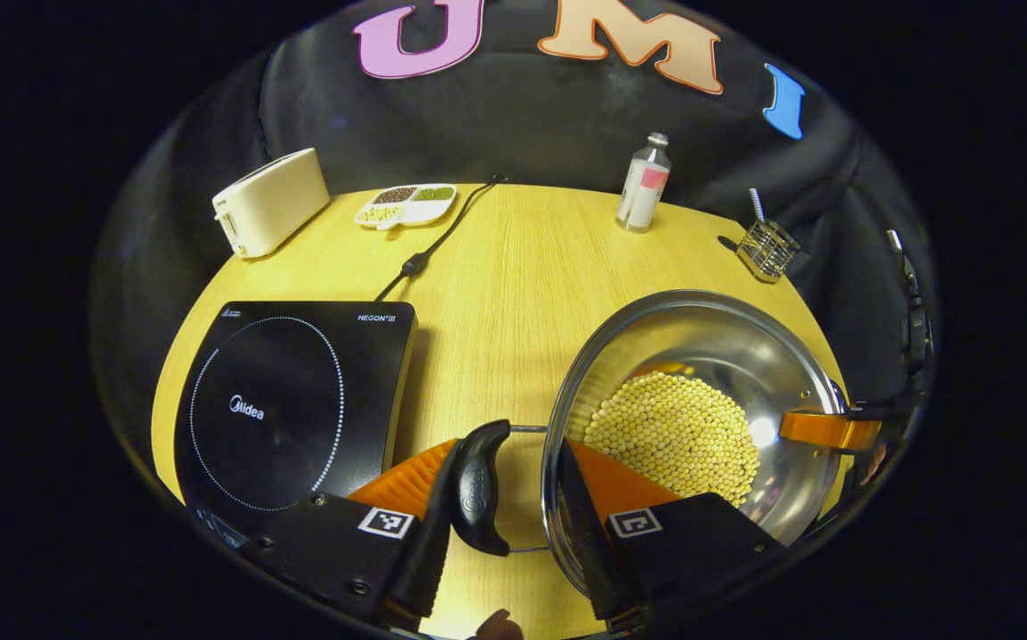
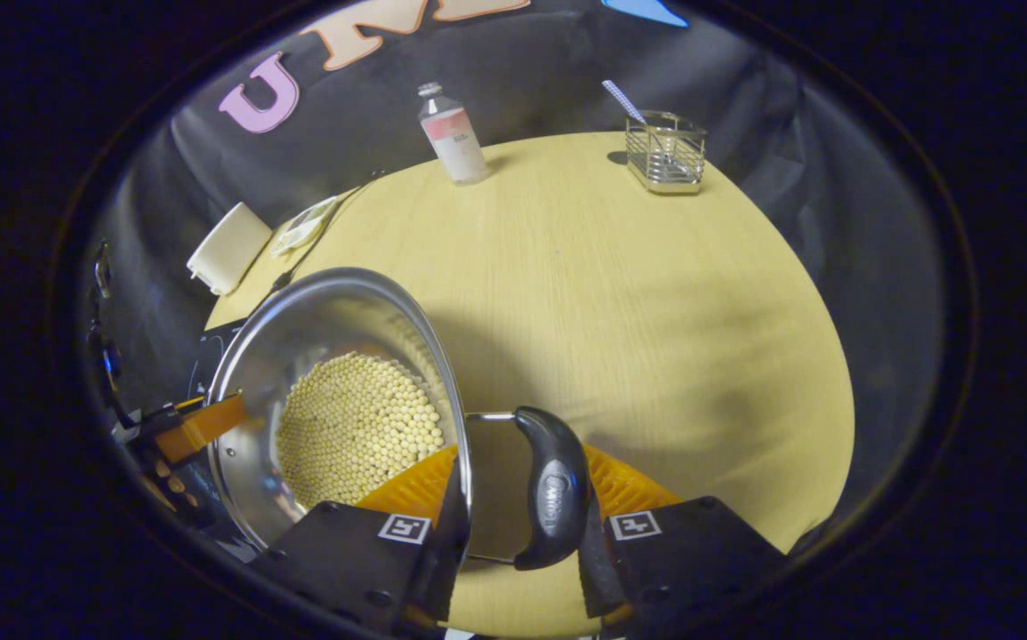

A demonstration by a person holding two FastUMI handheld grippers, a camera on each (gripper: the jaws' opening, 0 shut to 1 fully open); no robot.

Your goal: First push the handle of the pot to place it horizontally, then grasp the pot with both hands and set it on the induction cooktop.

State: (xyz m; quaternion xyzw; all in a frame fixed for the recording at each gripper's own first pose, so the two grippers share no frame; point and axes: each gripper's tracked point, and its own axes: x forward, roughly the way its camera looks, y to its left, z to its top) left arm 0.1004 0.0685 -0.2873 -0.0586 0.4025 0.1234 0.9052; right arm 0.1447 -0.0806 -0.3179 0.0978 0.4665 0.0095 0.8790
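Left gripper view: left gripper (image 1: 513, 498) straddles pot (image 1: 700, 356) handle (image 1: 480, 487).

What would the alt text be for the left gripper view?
The left gripper straddles a black handle of a steel pot of soybeans, an induction cooktop to its left on the wooden table.
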